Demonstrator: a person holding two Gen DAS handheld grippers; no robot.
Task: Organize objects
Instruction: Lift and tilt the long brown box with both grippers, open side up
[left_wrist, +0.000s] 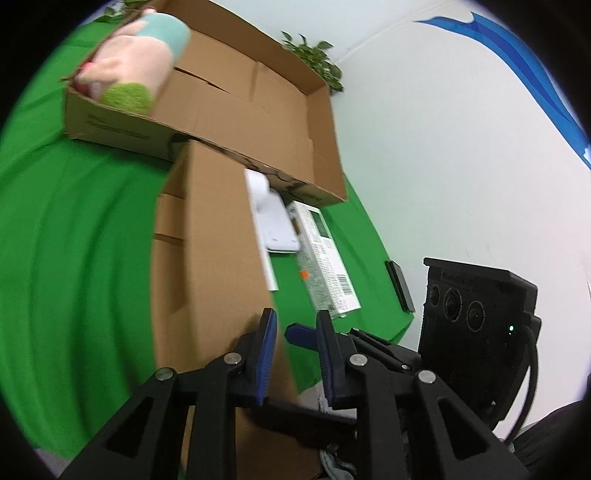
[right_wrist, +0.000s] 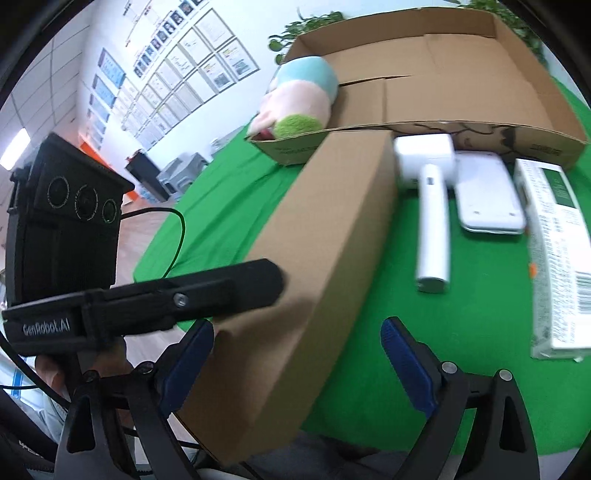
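A long closed cardboard box (right_wrist: 314, 258) lies on the green cloth, its near end between my two grippers. It also shows in the left wrist view (left_wrist: 218, 277). My left gripper (left_wrist: 295, 343) is nearly shut with its fingers at the box's right edge; whether it pinches the edge I cannot tell. My right gripper (right_wrist: 299, 365) is open and straddles the near end of the box. Behind it stands an open cardboard tray (right_wrist: 517, 92) holding a plush toy (right_wrist: 299, 99). A white hair dryer (right_wrist: 428, 192), a white flat device (right_wrist: 487, 195) and a printed carton (right_wrist: 554, 251) lie to the right.
The green cloth (right_wrist: 424, 332) covers the table, whose edge runs close below my grippers. A small dark object (left_wrist: 400, 286) lies near the table's right edge. Leafy plants (left_wrist: 317, 59) stand behind the tray. The other gripper's black camera block (right_wrist: 70, 218) is at the left.
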